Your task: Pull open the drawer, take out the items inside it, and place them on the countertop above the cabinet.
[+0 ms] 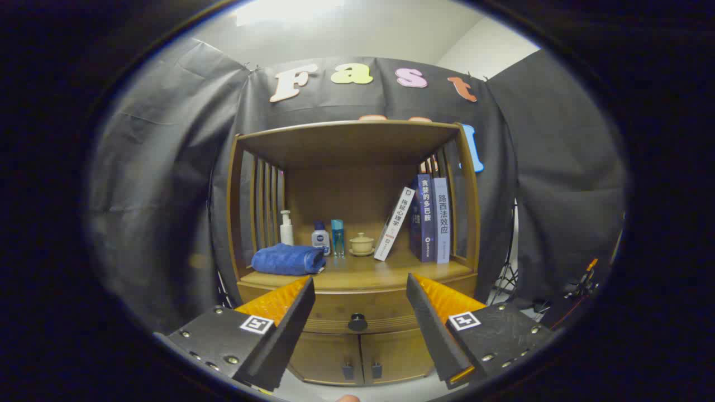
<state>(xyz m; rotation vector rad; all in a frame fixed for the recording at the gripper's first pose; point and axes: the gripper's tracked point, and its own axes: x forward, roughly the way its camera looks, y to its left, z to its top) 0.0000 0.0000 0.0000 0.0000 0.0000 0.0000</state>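
Note:
A wooden cabinet stands ahead with its drawer closed; a round dark knob sits at the drawer's middle. The countertop lies just above the drawer, under a roofed shelf with slatted sides. My gripper is open, held back from the cabinet, and the knob shows in the gap between the two fingers, a little below their tips. Nothing is between the fingers. The inside of the drawer is hidden.
On the countertop lie a folded blue towel, a white pump bottle, two small bottles, a lidded cup, one leaning book and upright books. Two lower doors have small handles. A tripod stands right.

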